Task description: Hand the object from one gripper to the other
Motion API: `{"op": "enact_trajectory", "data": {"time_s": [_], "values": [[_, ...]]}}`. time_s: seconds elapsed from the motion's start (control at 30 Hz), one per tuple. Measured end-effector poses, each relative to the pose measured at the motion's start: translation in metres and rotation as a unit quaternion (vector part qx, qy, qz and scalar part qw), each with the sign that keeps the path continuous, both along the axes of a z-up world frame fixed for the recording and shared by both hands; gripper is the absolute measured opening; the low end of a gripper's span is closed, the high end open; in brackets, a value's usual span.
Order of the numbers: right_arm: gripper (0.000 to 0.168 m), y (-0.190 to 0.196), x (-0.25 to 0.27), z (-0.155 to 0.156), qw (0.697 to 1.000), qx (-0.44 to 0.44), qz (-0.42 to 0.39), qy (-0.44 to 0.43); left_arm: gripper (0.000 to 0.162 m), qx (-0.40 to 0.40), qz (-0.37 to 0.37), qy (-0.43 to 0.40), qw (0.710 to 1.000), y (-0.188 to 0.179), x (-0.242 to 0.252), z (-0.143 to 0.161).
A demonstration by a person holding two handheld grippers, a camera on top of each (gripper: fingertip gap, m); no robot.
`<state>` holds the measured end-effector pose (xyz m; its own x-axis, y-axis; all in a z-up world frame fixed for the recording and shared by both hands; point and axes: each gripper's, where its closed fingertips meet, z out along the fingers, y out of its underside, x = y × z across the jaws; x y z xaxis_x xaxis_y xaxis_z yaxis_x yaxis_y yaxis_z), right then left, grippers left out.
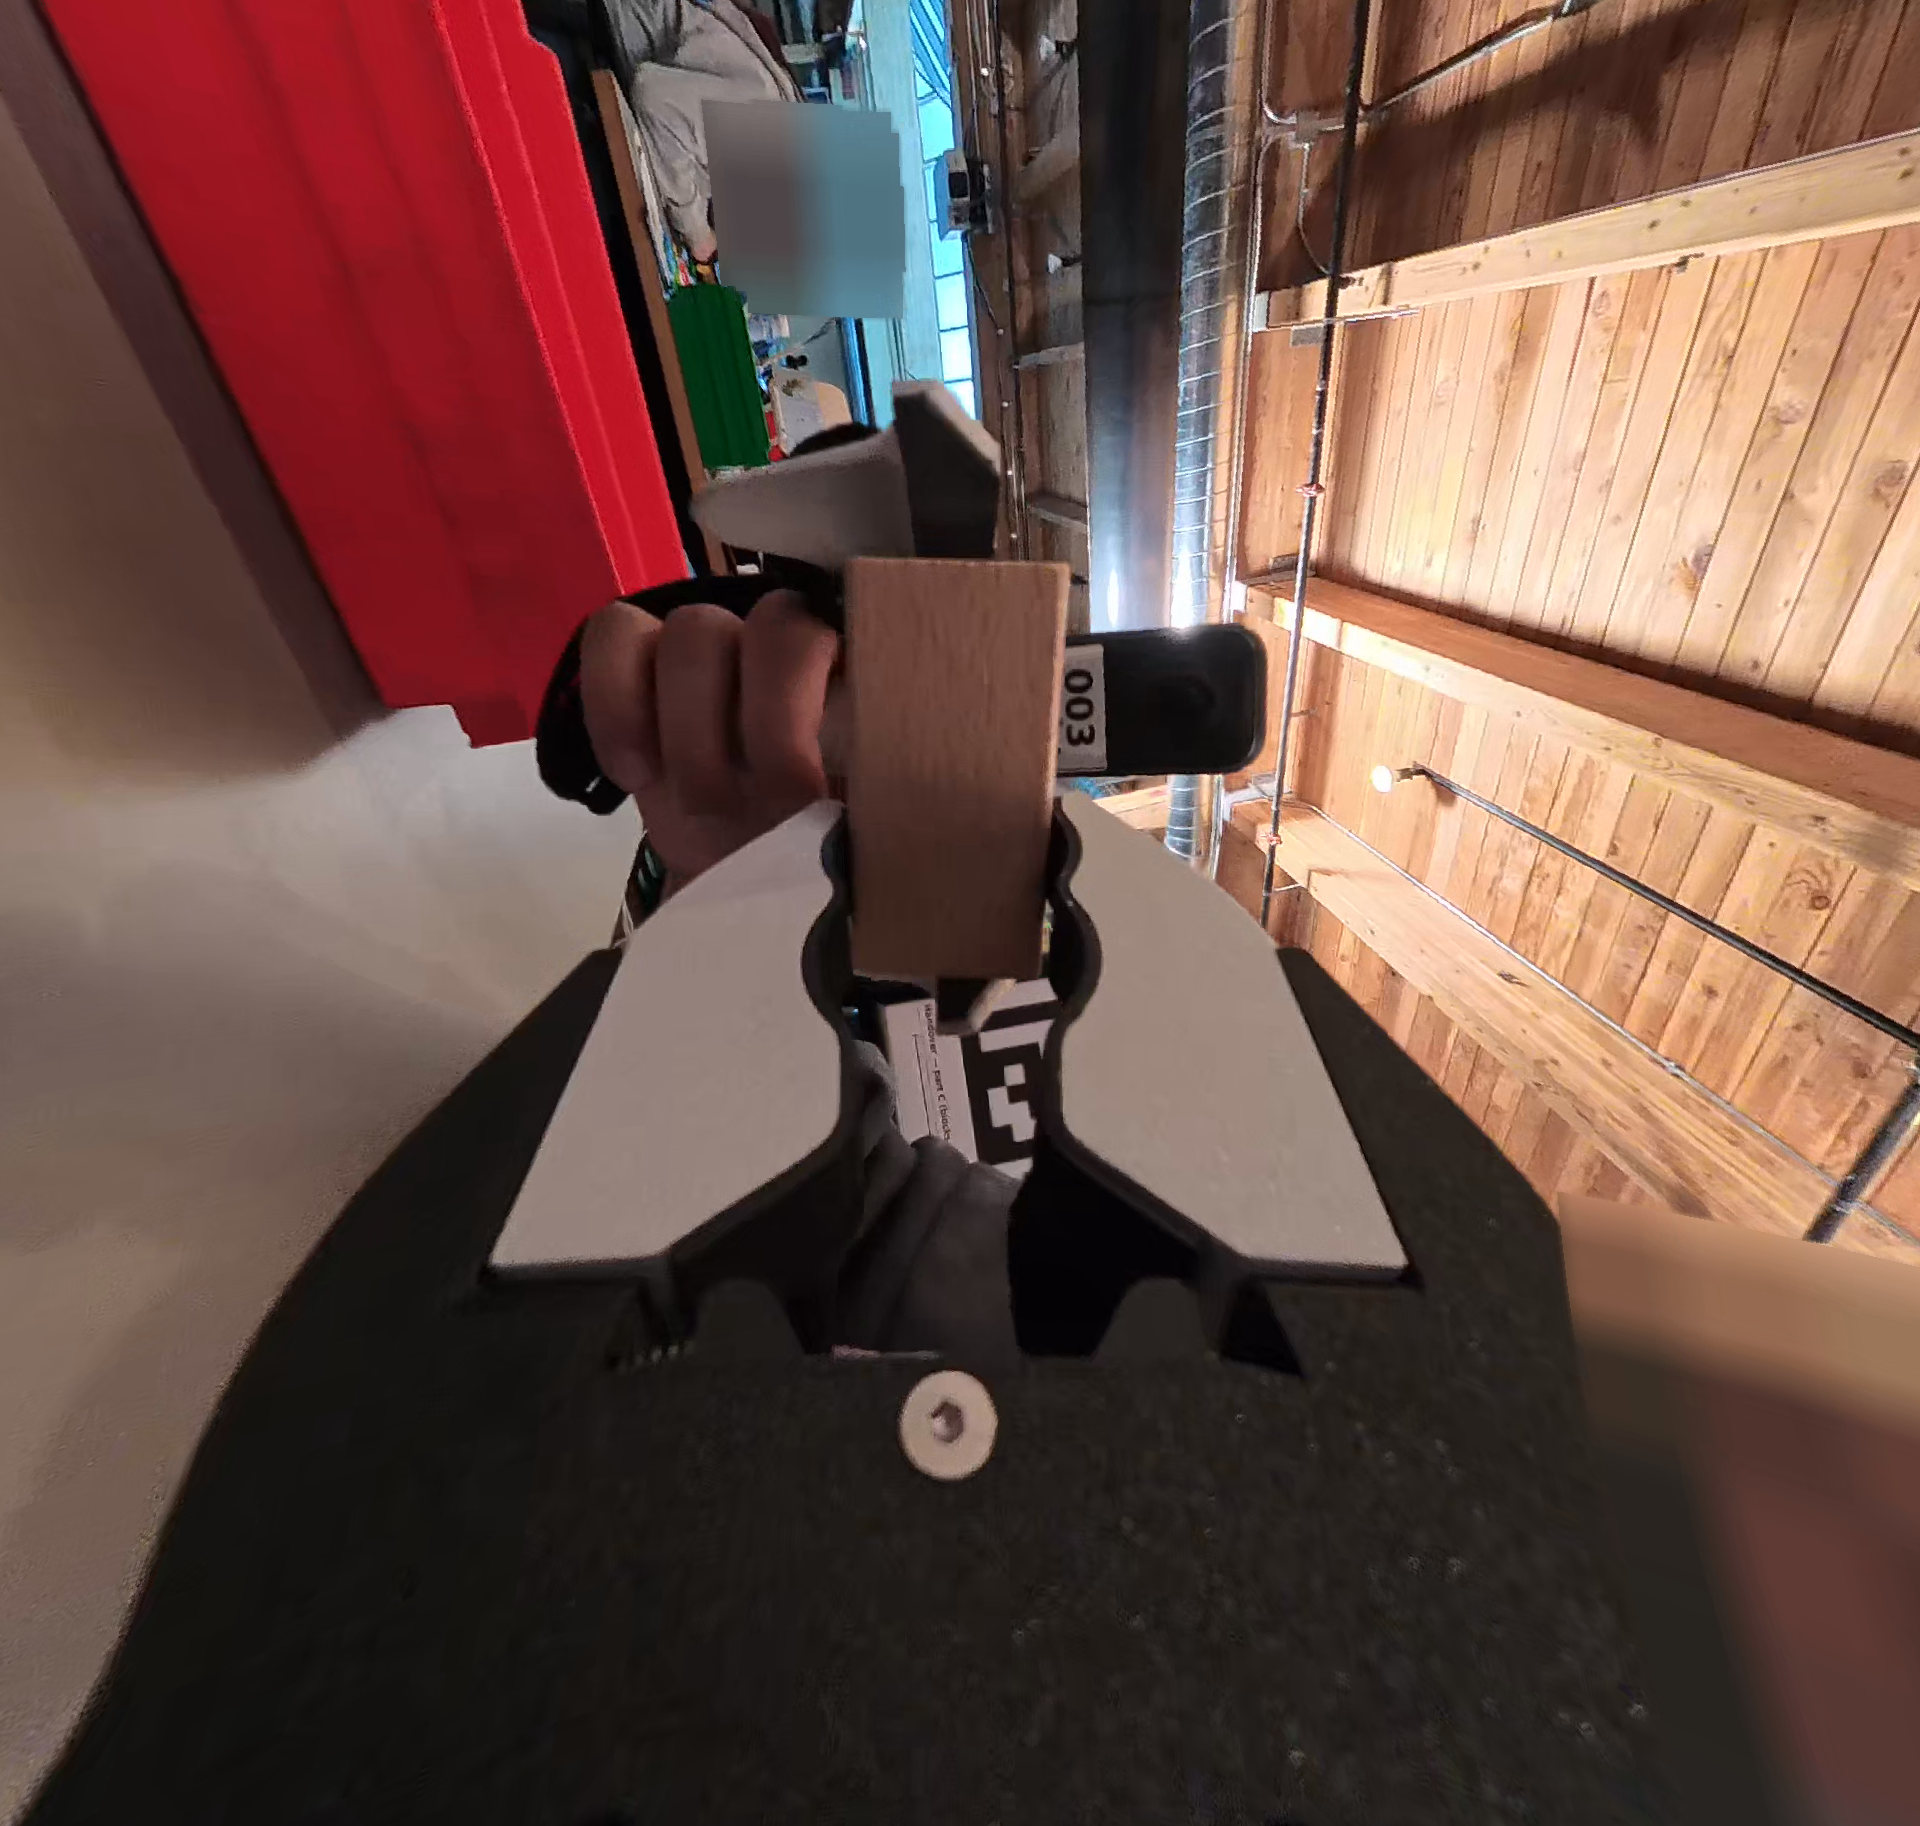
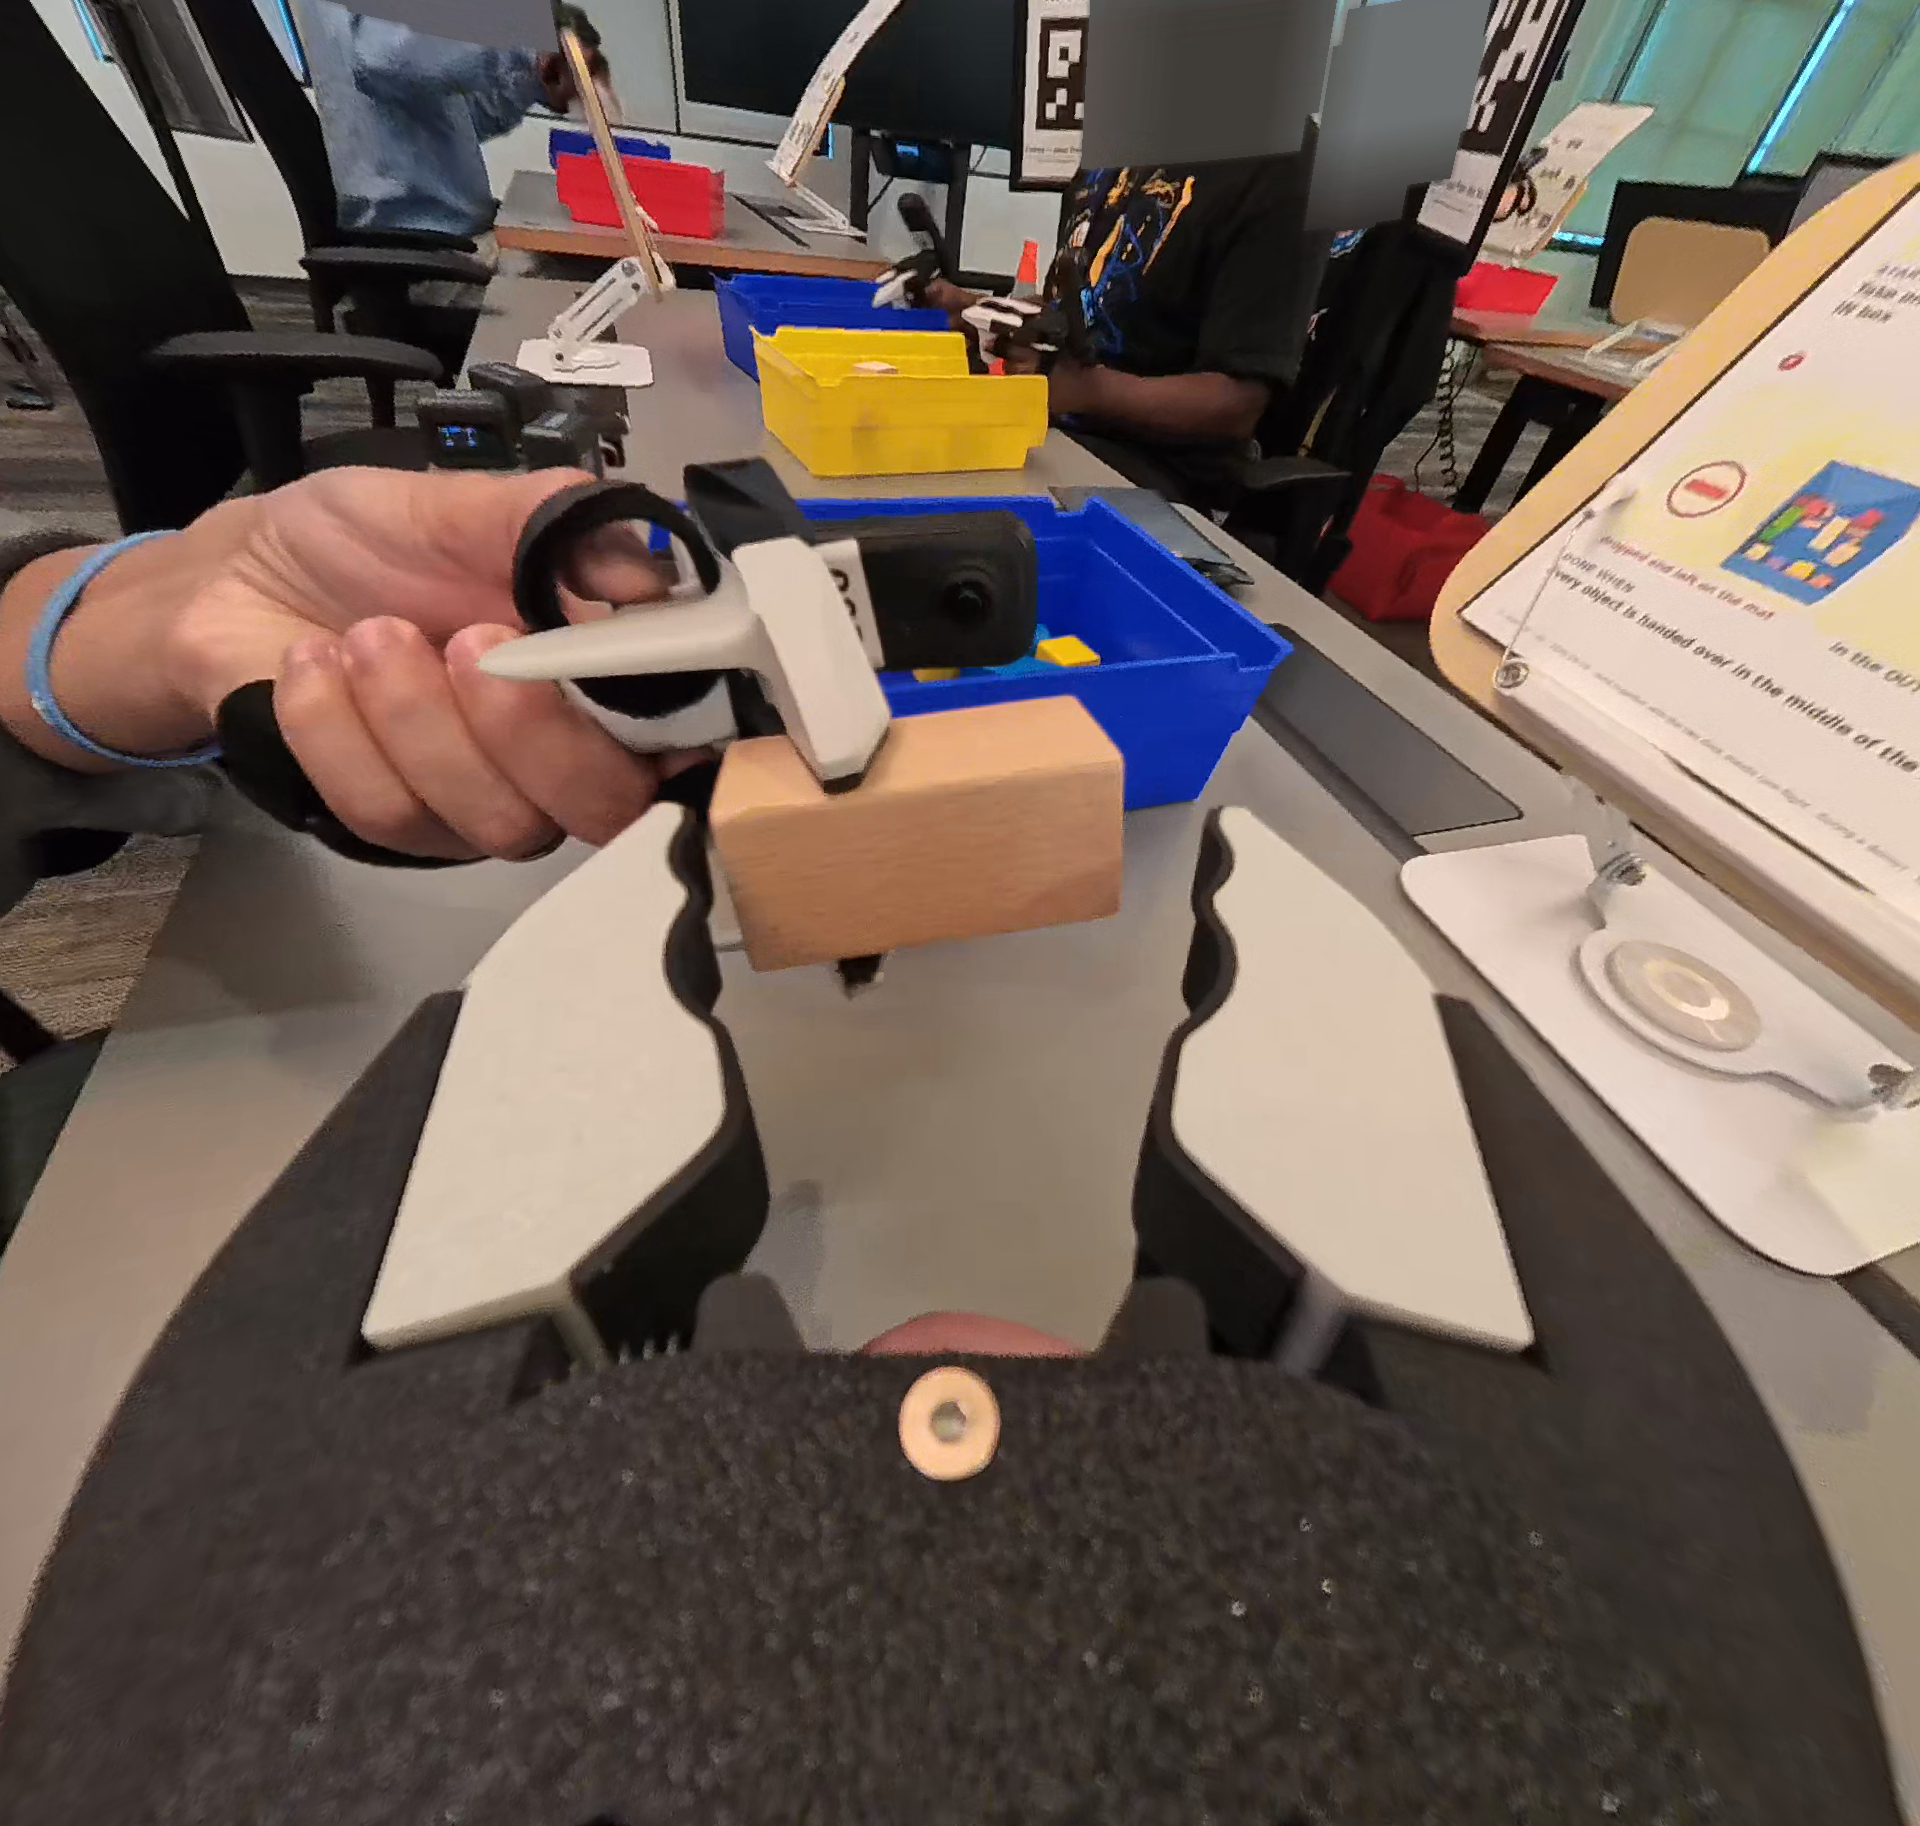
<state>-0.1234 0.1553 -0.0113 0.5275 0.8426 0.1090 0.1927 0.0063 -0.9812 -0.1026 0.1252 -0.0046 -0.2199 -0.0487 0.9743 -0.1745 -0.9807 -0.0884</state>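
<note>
I am holding the pale rectangular wooden block [image 2: 920, 831] in my left gripper [image 2: 847, 877], whose fingers are clamped on it from above and below, one light grey finger [image 2: 821, 670] pressing on its top face and the tip of the other just showing under it. In the left wrist view the same block [image 1: 951, 768] stands between my own fingers, pinched near its near end, so most of its length sticks out free. I judge that is deliberate: the free part is what the other gripper needs to take.

My right gripper [image 2: 951, 903] faces the block with its fingers apart and nothing between them. Its left finger [image 2: 582, 1059] sits just beside the block's left end, while the right finger [image 2: 1340, 1059] stands clear of the block's right end. The block hangs in the air above the grey bench [image 2: 966, 1101], in front of the near blue plastic bin [image 2: 1143, 696] that holds small coloured pieces. A tilted instruction board [image 2: 1714, 571] on a white stand is at the right, and a yellow plastic bin [image 2: 894, 405] lies farther back.

The handover looks about half made: the block is presented but not yet taken. Next the right fingers should move forward around the free end and close before the left ones let go, or the block would fall onto the bench.
</note>
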Motion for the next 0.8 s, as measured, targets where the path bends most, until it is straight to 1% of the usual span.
{"op": "enact_trajectory", "data": {"time_s": [0.03, 0.07, 0.17, 0.2, 0.27, 0.3, 0.37, 0.43, 0.53, 0.6, 0.67, 0.73, 0.77, 0.8], "values": [[0.078, -0.002, -0.001, -0.002, 1.000, -0.002, 0.009, -0.006, 0.033, -0.003, -0.003, -0.003, 1.000, -0.001, 0.001, 0.000], [0.072, -0.005, -0.002, -0.001, 1.000, 0.002, 0.011, -0.003, 0.033, -0.011, -0.007, -0.011, 1.000, -0.002, 0.001, 0.000], [0.072, -0.007, -0.003, -0.002, 1.000, 0.002, 0.011, -0.010, 0.033, -0.012, -0.014, -0.024, 1.000, -0.005, -0.003, 0.001], [0.072, -0.008, -0.003, 0.000, 1.000, 0.006, 0.010, -0.010, 0.038, -0.001, -0.010, -0.029, 1.000, -0.005, -0.005, 0.002], [0.072, -0.010, -0.001, 0.001, 1.000, 0.002, 0.011, -0.010, 0.060, 0.051, 0.004, -0.015, 0.999, -0.009, -0.012, -0.005], [0.072, -0.011, 0.001, 0.003, 1.000, 0.001, 0.011, -0.007, 0.064, 0.081, 0.011, 0.000, 0.997, -0.012, -0.017, -0.011], [0.071, -0.010, 0.011, 0.009, 1.000, 0.004, 0.000, -0.005, 0.071, 0.112, 0.012, 0.004, 0.994, -0.025, -0.031, -0.018], [0.072, -0.007, 0.030, 0.018, 1.000, 0.003, -0.025, 0.000, 0.070, 0.134, 0.010, -0.012, 0.991, -0.046, -0.049, -0.025], [0.072, 0.003, 0.076, 0.039, 0.996, 0.004, -0.092, 0.011, 0.067, 0.181, 0.031, 0.026, 0.983, -0.071, -0.069, -0.053], [0.072, 0.011, 0.117, 0.051, 0.988, -0.003, -0.157, 0.014, 0.065, 0.224, 0.014, 0.073, 0.972, -0.091, -0.076, -0.077], [0.072, 0.020, 0.167, 0.053, 0.970, -0.030, -0.239, 0.004, 0.061, 0.267, 0.004, 0.114, 0.957, -0.103, -0.081, -0.095], [0.072, 0.024, 0.221, 0.037, 0.938, -0.088, -0.335, -0.034, 0.058, 0.284, 0.003, 0.134, 0.949, -0.106, -0.081, -0.101], [0.072, 0.023, 0.249, 0.023, 0.911, -0.128, -0.388, -0.062, 0.058, 0.282, 0.000, 0.129, 0.951, -0.108, -0.080, -0.099], [0.072, 0.019, 0.272, 0.006, 0.885, -0.172, -0.423, -0.092, 0.057, 0.276, -0.005, 0.122, 0.953, -0.109, -0.079, -0.097]]}}
